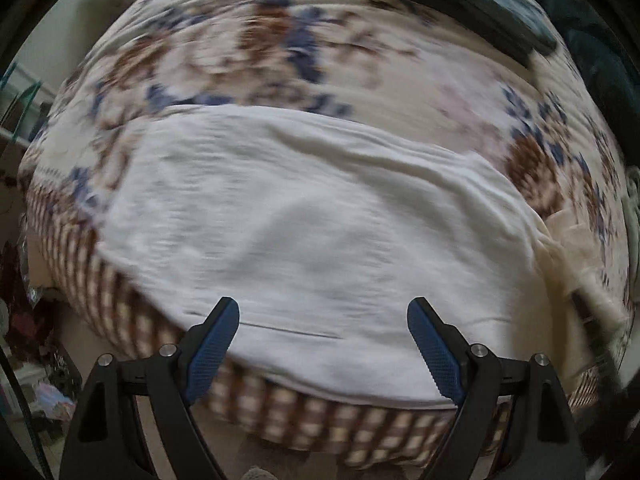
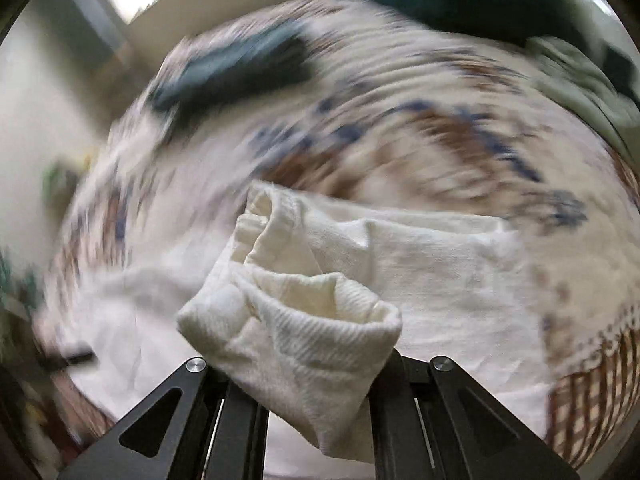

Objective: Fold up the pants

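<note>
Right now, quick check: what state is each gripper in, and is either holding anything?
Left gripper: open, empty, above the white textured cotton pants.
Right gripper: shut on a bunched ribbed edge of the white pants.

One pair of white pants [image 1: 304,216], one floral bedspread [image 1: 280,40], two dark folded garments [image 2: 236,68], two grippers: left gripper [image 1: 323,316], right gripper [image 2: 316,364].
</note>
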`<action>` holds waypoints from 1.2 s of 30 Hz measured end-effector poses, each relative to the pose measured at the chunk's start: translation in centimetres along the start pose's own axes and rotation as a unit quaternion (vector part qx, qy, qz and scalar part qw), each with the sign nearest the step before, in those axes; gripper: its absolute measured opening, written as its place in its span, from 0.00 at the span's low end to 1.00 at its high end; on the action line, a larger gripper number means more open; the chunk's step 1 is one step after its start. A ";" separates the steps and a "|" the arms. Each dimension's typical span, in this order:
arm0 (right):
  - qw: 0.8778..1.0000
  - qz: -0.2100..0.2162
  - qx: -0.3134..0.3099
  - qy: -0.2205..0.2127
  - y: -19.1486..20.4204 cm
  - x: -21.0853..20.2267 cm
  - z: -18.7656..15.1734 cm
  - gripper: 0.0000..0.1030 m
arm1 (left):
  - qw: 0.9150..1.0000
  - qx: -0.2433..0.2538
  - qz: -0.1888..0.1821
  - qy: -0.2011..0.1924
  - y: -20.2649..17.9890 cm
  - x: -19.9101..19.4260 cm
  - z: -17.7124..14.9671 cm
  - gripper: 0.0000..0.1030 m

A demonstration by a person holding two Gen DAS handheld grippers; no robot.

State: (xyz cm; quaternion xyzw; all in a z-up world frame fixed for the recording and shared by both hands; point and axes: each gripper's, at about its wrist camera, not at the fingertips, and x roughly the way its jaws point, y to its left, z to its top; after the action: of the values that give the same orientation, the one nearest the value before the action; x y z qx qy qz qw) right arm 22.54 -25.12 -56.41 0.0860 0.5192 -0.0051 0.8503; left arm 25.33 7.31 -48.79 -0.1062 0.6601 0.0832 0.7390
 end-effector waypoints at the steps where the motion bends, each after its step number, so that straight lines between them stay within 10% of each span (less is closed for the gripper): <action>1: 1.000 -0.005 -0.028 0.009 2.6 0.6 -0.7 0.08 | 1.000 -0.007 0.004 -0.001 1.0 0.0 0.3 0.83; 6: 0.989 -0.032 -0.133 0.055 11.6 3.0 -6.2 0.08 | 0.999 -0.033 0.005 -0.005 5.8 -0.3 1.0 0.83; 11: 0.979 -0.017 -0.154 0.129 13.4 3.6 -7.5 0.38 | 0.999 -0.030 -0.028 0.002 6.1 0.1 1.6 0.83; 14: 0.983 0.077 -0.071 0.153 10.9 1.0 -6.2 0.75 | 0.997 -0.022 -0.073 0.015 4.3 0.1 2.1 0.83; 17: 0.977 0.140 0.049 0.156 6.0 -2.7 -5.1 0.75 | 0.991 -0.014 -0.122 0.044 1.4 0.8 2.7 0.83; 27: 0.973 0.028 0.186 0.136 -9.5 -6.0 -4.1 0.76 | 0.981 0.132 -0.118 0.082 -11.1 5.0 3.4 0.82; 28: 0.973 0.020 0.184 0.137 -10.4 -5.7 -3.9 0.76 | 0.978 0.162 -0.106 0.074 -12.5 5.6 3.0 0.69; 29: 0.974 0.015 0.180 0.138 -11.0 -5.5 -3.7 0.76 | 0.977 0.175 -0.098 0.072 -13.0 5.9 2.9 0.30; 36: 0.977 0.004 0.158 0.144 -13.5 -3.7 -1.1 0.76 | 0.980 0.177 -0.089 -0.005 -13.1 3.4 3.2 0.16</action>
State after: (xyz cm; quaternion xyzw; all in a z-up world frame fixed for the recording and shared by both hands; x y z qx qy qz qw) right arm 18.58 -38.54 -55.50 0.2217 0.6281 -0.0711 0.7425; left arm 32.26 -4.46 -51.25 -0.0313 0.6483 -0.1006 0.7541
